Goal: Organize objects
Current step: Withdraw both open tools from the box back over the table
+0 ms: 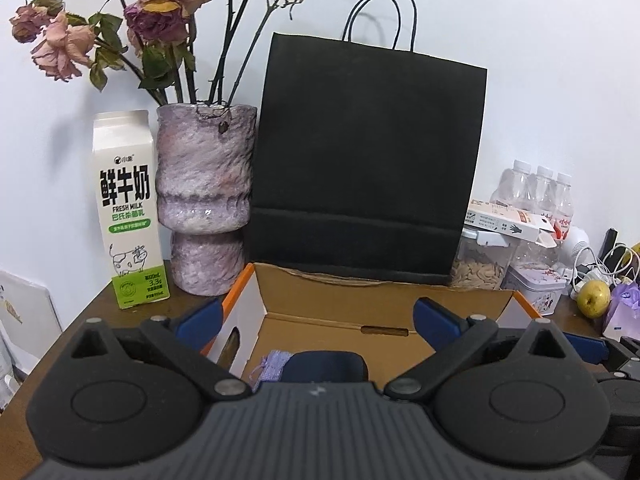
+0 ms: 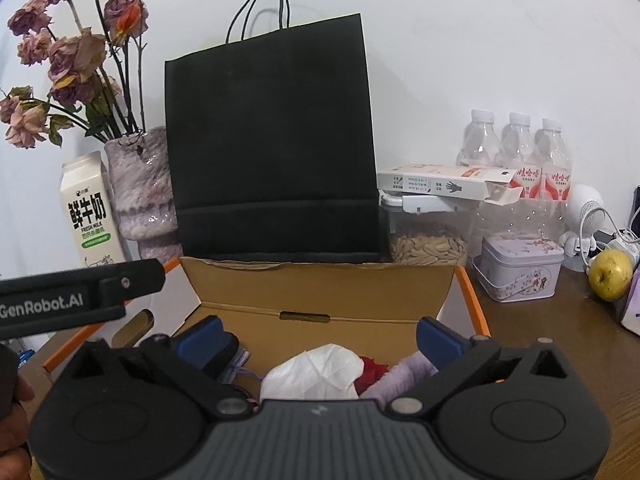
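An open cardboard box (image 1: 360, 304) with orange edges stands on the wooden table, also in the right wrist view (image 2: 320, 288). My left gripper (image 1: 320, 316) is open above it, empty, over a dark blue case (image 1: 326, 366) and a small lilac pouch (image 1: 272, 364) in the box. My right gripper (image 2: 318, 334) is open above the box, empty. Below it lie a crumpled white bag (image 2: 316, 372), something red (image 2: 372, 372), a lilac cloth (image 2: 404, 376) and a dark case (image 2: 224, 350).
Behind the box stand a black paper bag (image 1: 368, 160), a lilac vase of dried roses (image 1: 206, 196) and a milk carton (image 1: 128, 208). To the right are water bottles (image 2: 516, 152), a seed jar (image 2: 428, 240), a tin (image 2: 520, 272) and a yellow-green fruit (image 2: 610, 274).
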`<action>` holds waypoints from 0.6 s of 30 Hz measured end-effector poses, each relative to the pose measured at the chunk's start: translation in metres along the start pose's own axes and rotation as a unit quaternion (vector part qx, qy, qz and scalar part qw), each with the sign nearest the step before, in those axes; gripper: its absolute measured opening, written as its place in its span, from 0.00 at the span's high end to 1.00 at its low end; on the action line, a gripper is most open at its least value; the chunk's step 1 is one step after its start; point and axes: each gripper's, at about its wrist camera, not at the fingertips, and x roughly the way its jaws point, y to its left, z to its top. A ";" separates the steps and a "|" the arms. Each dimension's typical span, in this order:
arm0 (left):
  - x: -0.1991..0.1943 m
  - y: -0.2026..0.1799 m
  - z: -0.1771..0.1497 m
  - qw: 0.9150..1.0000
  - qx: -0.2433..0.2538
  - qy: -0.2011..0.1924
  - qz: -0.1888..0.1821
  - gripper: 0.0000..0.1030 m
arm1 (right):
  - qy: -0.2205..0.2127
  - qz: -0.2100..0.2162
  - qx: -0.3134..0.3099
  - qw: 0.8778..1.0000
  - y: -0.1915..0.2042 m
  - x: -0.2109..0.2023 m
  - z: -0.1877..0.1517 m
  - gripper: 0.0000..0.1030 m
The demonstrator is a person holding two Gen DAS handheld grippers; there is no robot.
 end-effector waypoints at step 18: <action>-0.057 0.016 -0.008 0.999 -0.027 -0.034 -0.002 0.00 | -0.015 0.006 -0.014 1.000 0.000 -0.038 -0.004 0.00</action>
